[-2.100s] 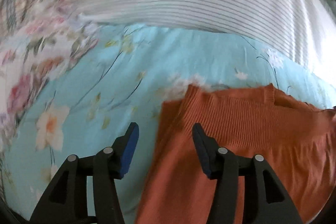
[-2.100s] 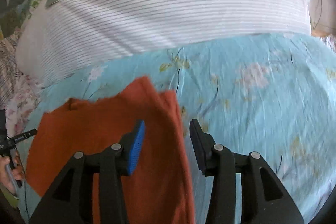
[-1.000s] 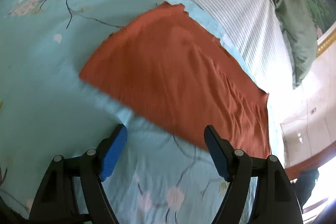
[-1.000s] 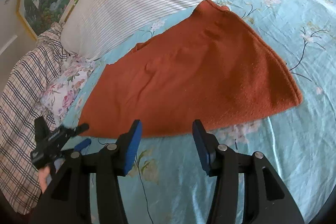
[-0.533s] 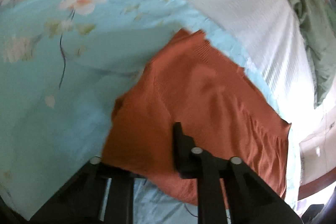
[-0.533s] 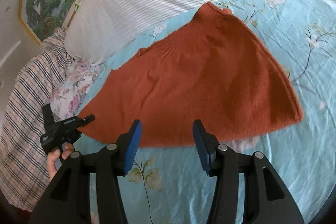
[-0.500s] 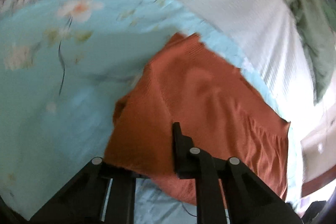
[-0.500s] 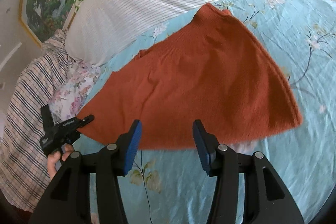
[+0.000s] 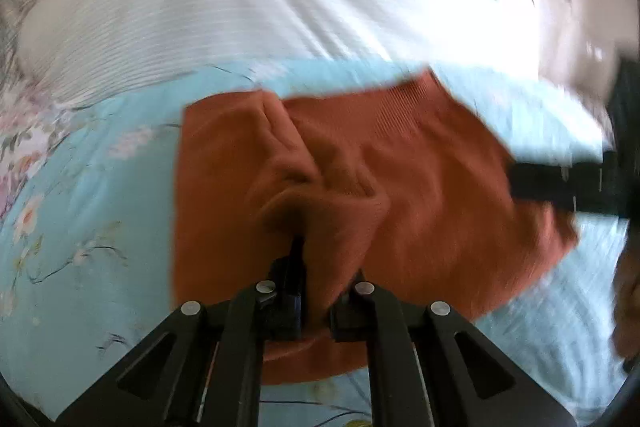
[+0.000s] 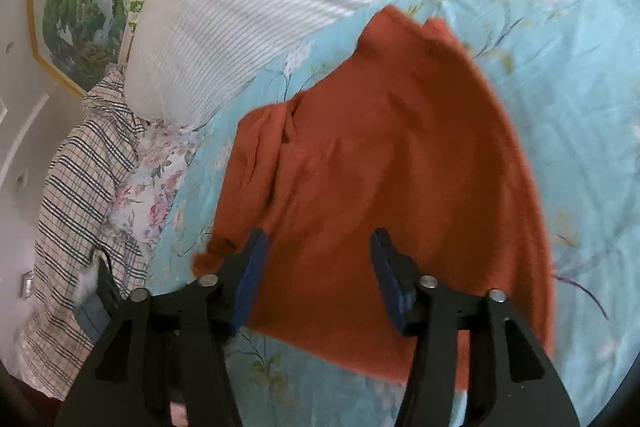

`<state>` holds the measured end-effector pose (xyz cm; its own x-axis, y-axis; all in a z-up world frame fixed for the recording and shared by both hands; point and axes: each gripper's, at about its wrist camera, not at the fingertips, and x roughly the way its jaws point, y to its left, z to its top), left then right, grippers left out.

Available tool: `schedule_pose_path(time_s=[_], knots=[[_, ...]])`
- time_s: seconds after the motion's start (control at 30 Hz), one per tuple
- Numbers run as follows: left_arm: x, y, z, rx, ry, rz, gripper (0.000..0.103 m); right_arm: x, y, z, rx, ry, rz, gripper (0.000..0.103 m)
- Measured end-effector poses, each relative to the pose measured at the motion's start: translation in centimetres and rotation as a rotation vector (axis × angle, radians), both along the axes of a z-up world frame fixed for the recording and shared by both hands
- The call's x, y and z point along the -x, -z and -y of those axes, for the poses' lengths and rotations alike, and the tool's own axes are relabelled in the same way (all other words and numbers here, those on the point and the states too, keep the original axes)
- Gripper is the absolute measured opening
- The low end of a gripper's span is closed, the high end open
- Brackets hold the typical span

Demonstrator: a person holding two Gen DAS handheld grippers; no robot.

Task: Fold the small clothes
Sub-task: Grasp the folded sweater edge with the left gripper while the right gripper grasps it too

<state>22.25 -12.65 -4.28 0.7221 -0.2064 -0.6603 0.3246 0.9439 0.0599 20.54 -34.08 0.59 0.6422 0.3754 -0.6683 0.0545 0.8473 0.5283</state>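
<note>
My left gripper (image 9: 316,267) is clenched on a bunched fold of the orange knit garment (image 9: 360,163); cloth is pinched between the two fingers and puckers upward from them in the lower middle of the left wrist view. The rest of the garment spreads across the middle of that frame on the light blue flowered bedsheet (image 9: 92,211), with the white striped pillow (image 9: 208,11) above it. At the right edge a dark blurred shape is the other tool.

My right gripper (image 10: 316,267) is released, its jaws opening, the blue pads (image 10: 250,275) apart over the garment's near edge without pressing it. In that view the garment (image 10: 400,163) fills the centre, wrinkled at its left side, and a plaid cloth (image 10: 80,195) lies at the left edge.
</note>
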Motion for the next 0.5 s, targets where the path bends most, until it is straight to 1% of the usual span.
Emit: schedule_pose_path(time_s=[0.07,0.1,0.17,0.23,0.33,0.4,0.47,0.5], knots=[[0.2,1.4,0.8,-0.054,0.000,0.006,0.007,-1.8,0.4,-0.7,-0.026,-0.038,-0.009,0.064],[0.2,1.8,0.8,-0.068,0.002,0.015,0.007,-2.8,0.7,-1.0,-0.043,-0.059,-0.016,0.066],[0.5,1.6,0.4,-0.054,0.006,0.024,0.007,-5.5,1.3,-2.0,-0.068,-0.102,-0.039,0.070],[0.6,1.3,0.1,-0.046,0.009,0.030,0.007,-8.1,2.2,-3.3,-0.090,-0.154,-0.073,0.072],[1.3,0.9,0.0,-0.044,0.014,0.043,0.006,-11.8,3.5,-5.3,-0.102,-0.217,-0.117,0.074],[1.8,0.6,0.3,-0.053,0.022,0.052,0.006,-13.9,4.4,-6.2,-0.106,-0.231,-0.146,0.074],[2.1,0.4,0.6,-0.062,0.027,0.055,0.006,-15.3,4.6,-6.8,-0.086,-0.237,-0.146,0.074],[2.1,0.4,0.6,-0.066,0.028,0.055,0.006,-15.7,4.5,-7.1,-0.075,-0.253,-0.130,0.073]])
